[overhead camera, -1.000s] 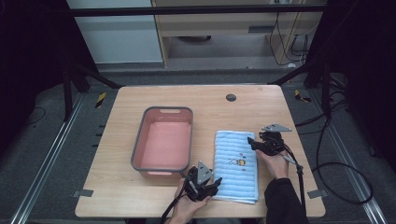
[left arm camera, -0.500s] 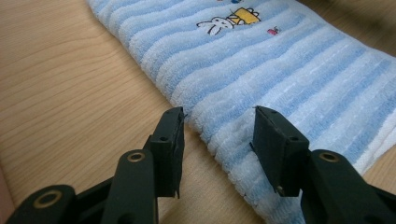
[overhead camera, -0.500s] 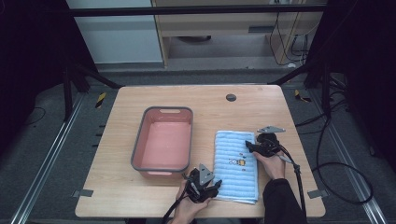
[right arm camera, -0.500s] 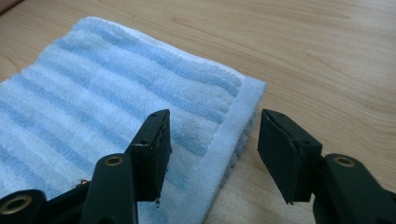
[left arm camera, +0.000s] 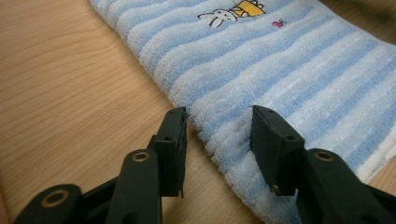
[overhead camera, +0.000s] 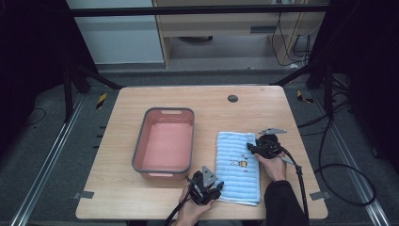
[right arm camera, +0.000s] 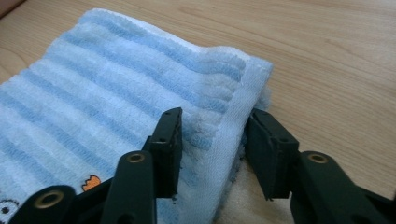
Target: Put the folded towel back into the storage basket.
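A blue-and-white striped towel (overhead camera: 238,175) with a small rabbit picture lies flat on the wooden table (overhead camera: 117,197). My left gripper (overhead camera: 208,189) sits at the towel's near left corner. In the left gripper view its jaws have just been closing; one rests on bare wood and the other on the towel (left arm camera: 280,60), with the edge lying flat between them (left arm camera: 218,135). My right gripper (overhead camera: 256,148) is at the towel's far right edge. Its jaws have also just been closing, and the towel's hemmed edge (right arm camera: 236,112) is bunched up between them (right arm camera: 212,140).
A grey-rimmed pink basin (overhead camera: 139,147) stands left of the towel, close to my left gripper. A small black disc (overhead camera: 232,98) lies near the table's far edge. Cables trail from both grippers toward the near edge. A shelf unit stands beyond the table.
The right gripper has edged slightly left onto the towel's edge. The left hand has kept its place at the near corner.
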Action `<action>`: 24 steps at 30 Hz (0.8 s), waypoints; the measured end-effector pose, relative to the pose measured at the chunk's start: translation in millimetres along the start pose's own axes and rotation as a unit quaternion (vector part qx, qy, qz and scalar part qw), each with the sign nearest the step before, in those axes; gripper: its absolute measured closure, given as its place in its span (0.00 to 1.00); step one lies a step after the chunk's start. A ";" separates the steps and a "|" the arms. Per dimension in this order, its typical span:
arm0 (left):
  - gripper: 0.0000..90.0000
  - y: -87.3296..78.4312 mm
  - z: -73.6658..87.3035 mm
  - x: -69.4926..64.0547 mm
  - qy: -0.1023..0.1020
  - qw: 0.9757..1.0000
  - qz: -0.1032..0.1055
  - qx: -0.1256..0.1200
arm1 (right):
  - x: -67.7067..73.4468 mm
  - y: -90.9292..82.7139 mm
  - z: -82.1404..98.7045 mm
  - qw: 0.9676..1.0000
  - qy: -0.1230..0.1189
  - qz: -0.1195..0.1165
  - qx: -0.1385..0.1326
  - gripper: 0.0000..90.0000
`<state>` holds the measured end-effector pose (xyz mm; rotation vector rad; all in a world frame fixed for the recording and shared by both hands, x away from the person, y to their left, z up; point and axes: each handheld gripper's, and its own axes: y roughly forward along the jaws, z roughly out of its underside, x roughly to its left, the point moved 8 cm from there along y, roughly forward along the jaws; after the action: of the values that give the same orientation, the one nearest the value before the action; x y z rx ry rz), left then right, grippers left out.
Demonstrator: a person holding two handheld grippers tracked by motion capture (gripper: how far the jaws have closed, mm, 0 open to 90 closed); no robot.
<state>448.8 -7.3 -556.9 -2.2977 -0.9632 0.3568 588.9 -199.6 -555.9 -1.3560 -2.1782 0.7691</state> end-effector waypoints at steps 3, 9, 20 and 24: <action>0.68 0.5 0.1 -0.9 -0.014 1.000 0.009 0.003 | 2.9 -0.1 -0.2 1.000 0.000 -0.007 0.000 0.72; 0.77 1.2 -0.2 -2.2 -0.029 0.999 0.023 0.004 | 6.2 -0.4 0.1 1.000 0.012 -0.023 0.003 0.84; 0.95 -0.4 -2.2 -3.1 -0.035 0.999 0.022 -0.008 | 8.6 -6.9 -3.6 1.000 0.007 -0.025 -0.005 0.90; 0.95 -5.6 -5.6 -3.6 -0.034 0.999 0.028 -0.016 | 10.7 -16.5 -10.0 0.999 0.001 -0.028 -0.021 0.90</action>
<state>445.8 -9.2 -549.0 -2.3589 -0.9460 0.4496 580.2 -193.6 -536.5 -1.3097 -2.2325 0.7027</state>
